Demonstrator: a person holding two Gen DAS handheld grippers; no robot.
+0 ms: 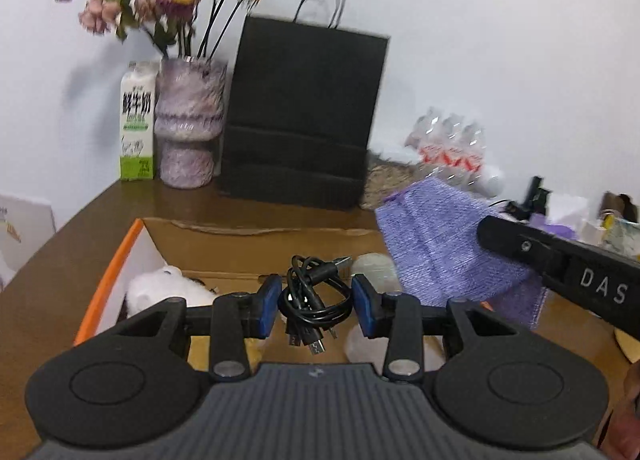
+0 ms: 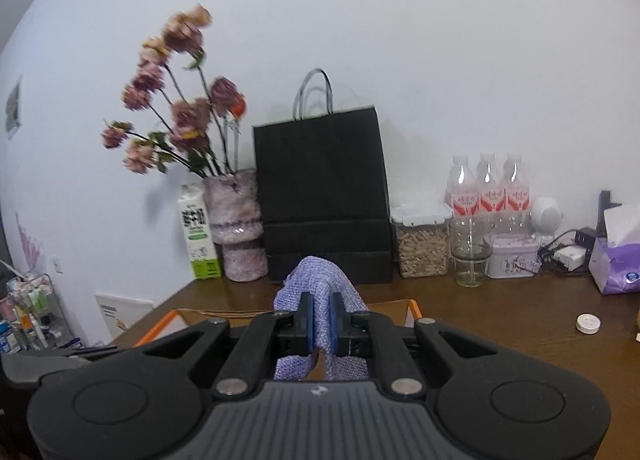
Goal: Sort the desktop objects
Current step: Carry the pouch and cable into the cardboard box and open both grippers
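My left gripper (image 1: 316, 306) hangs over an open cardboard box (image 1: 224, 238) with an orange rim. A coiled black USB cable (image 1: 314, 300) sits between its blue pads; the pads stand beside the coil with small gaps, so it looks open. White plush items (image 1: 168, 288) lie in the box. My right gripper (image 2: 320, 326) is shut on a purple knitted cloth (image 2: 316, 284) and holds it over the box's right side. The cloth also shows in the left wrist view (image 1: 444, 244), with the right gripper's black body (image 1: 568, 264) behind it.
Along the back wall stand a milk carton (image 2: 199, 236), a vase of dried flowers (image 2: 238, 227), a black paper bag (image 2: 324, 195), a jar of seeds (image 2: 422, 244), a glass (image 2: 470, 252), three bottles (image 2: 488, 187), a tin (image 2: 514, 258), a tissue box (image 2: 618, 260). A white cap (image 2: 588, 323) lies on the brown desk.
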